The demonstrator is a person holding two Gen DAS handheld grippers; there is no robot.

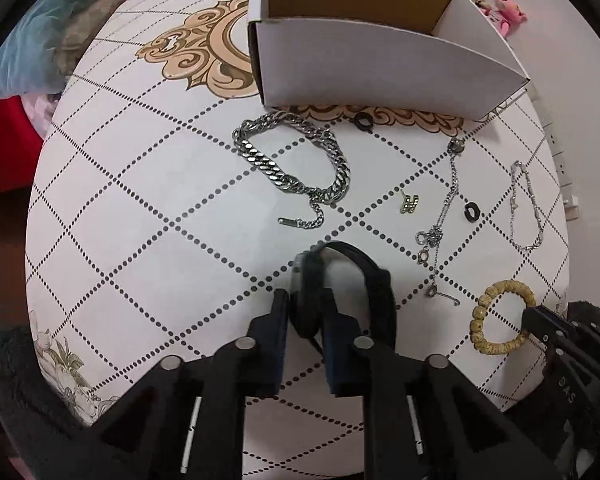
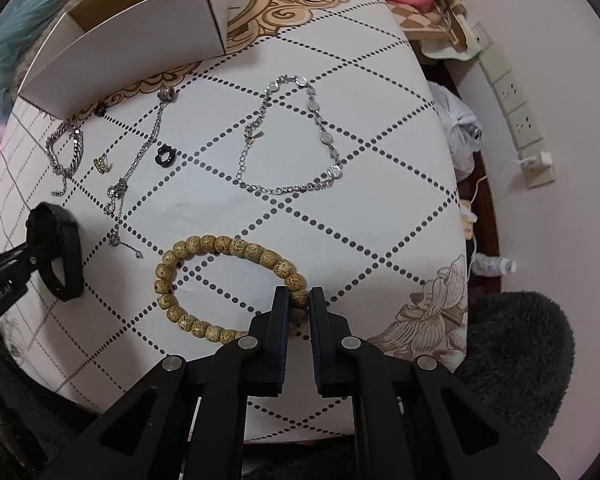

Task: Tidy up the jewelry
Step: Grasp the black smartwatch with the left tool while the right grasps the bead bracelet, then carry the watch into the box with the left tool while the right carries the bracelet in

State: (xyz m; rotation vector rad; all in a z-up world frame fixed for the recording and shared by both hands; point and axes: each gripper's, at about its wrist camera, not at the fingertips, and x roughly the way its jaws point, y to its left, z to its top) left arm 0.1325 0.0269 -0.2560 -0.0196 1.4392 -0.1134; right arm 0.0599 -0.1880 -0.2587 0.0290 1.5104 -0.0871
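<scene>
**Ana:** Left wrist view has the left gripper pinching the near side of the black band, its fingers closed onto the strap. The band stands on edge on the patterned table.

**Ben:** And the right gripper has its fingers pressed onto a bead of the wooden bead bracelet, which lies flat near the table's front edge. So both grasps look made, and the step in hand is the pick-up.

**Ana:** Agreed. Next comes a lift and a carry to the cardboard box at the far side. Both pieces must clear its front wall before release.

**Ben:** What's inside the box?

**Ana:** Only brown inner walls show; the floor is hidden behind the front wall, so I can't tell whether anything is in it.

**Ben:** Plenty still outside, though: the heavy curb-chain bracelet, a thin silver chain, the disc-link bracelet, a gold charm and two black rings, one of them just beside the box.

**Ana:** The beads may swing once raised, so a steady lift seems wise.
</scene>
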